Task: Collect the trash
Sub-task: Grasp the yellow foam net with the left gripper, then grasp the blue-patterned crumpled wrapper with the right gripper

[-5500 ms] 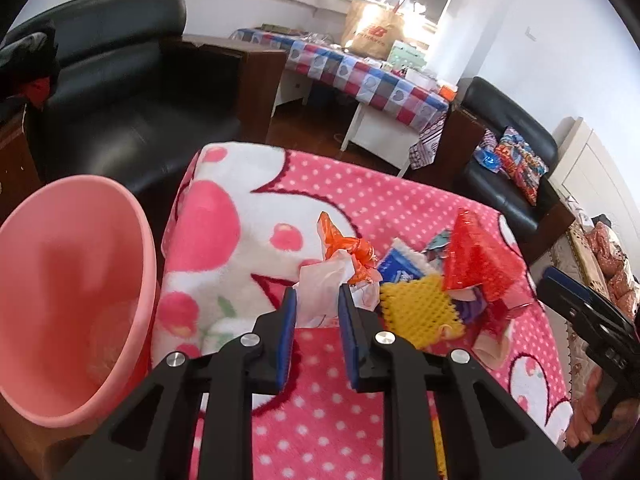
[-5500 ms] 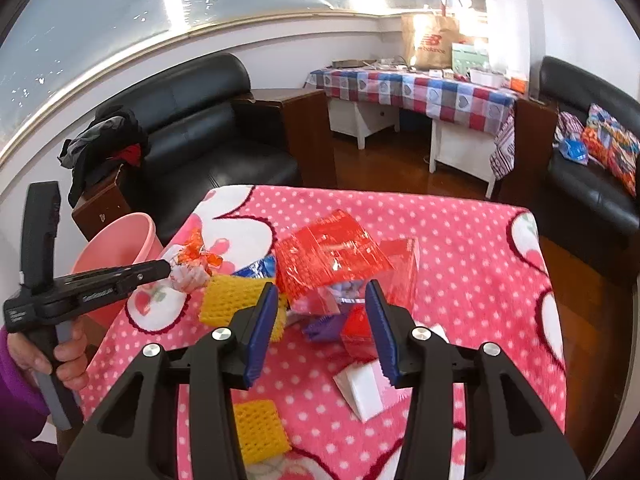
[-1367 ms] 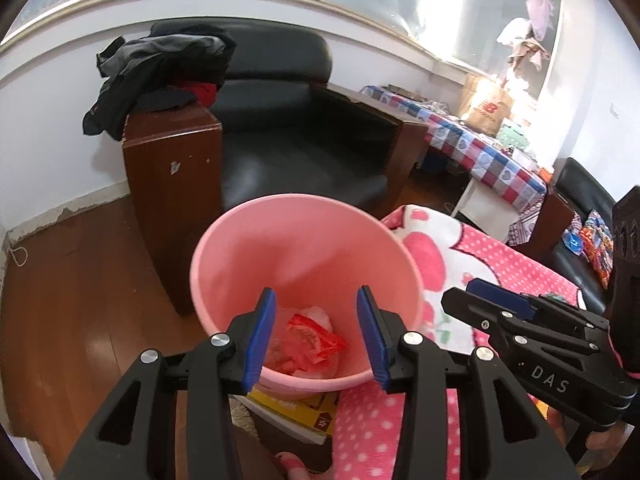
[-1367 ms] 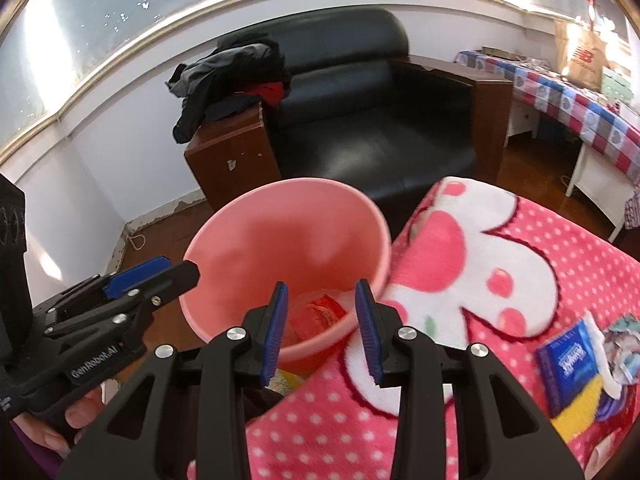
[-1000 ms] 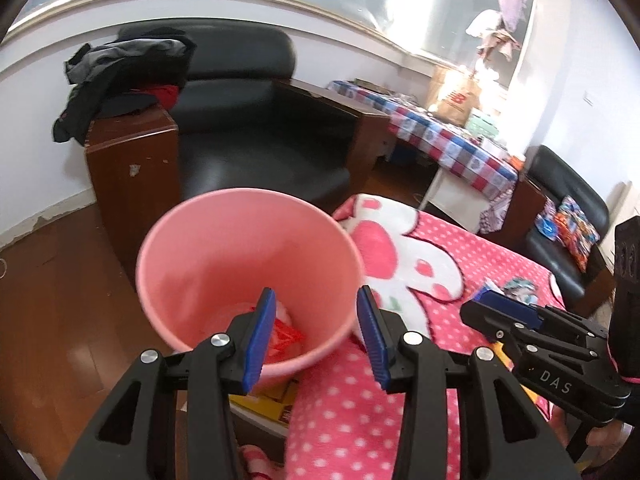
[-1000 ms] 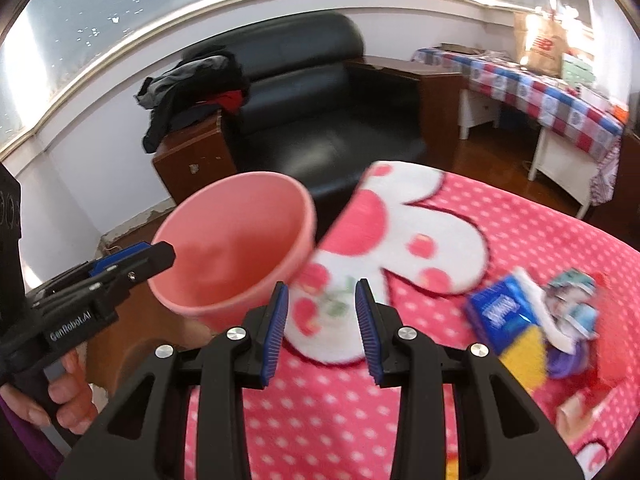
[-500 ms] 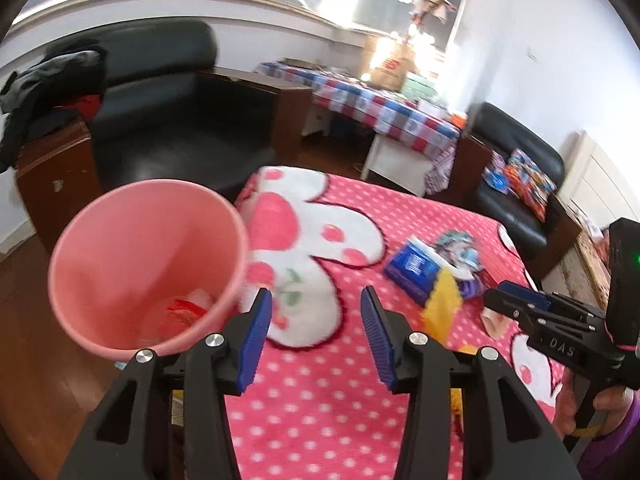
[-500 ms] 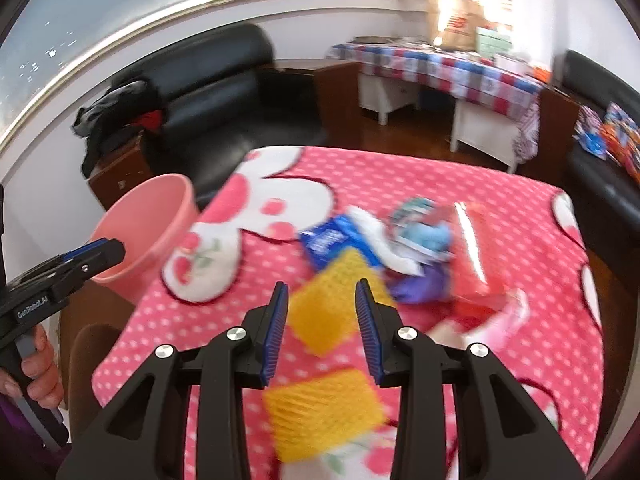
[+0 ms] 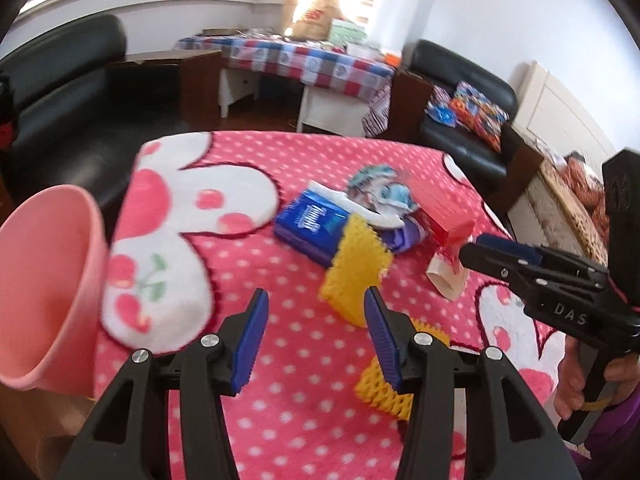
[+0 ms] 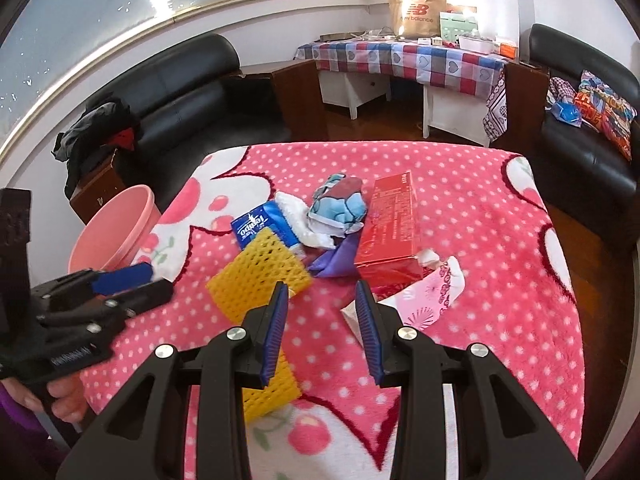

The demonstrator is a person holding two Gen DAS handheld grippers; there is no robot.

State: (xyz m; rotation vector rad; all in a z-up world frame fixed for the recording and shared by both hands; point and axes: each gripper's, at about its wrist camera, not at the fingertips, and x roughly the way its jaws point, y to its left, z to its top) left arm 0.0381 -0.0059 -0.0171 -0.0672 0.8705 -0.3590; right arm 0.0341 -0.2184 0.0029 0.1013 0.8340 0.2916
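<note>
Trash lies in a heap on the pink polka-dot blanket (image 10: 480, 216): a blue tissue pack (image 10: 262, 226), a yellow foam net (image 10: 258, 276), a red box (image 10: 390, 228), a crumpled blue-and-white wrapper (image 10: 340, 204) and a pink-and-white paper (image 10: 424, 292). A second yellow net (image 10: 272, 384) lies nearer. The pink bin (image 9: 44, 280) stands off the blanket's left edge. My left gripper (image 9: 316, 300) hovers just short of the yellow foam net (image 9: 354, 268), its jaws opening with nothing between them. My right gripper (image 10: 321, 292) is open and empty, above the blanket in front of the red box.
Black sofas (image 10: 180, 80) ring the room. A checkered-cloth table (image 10: 400, 60) stands at the back, a dark wooden side table (image 10: 96, 184) behind the bin. A hand (image 9: 572, 376) holds the right gripper close beside the left one.
Both views have swung from the pink bin, where red and white trash lay, rightward to the heap on the blanket. The left jaws stand wider apart than before.
</note>
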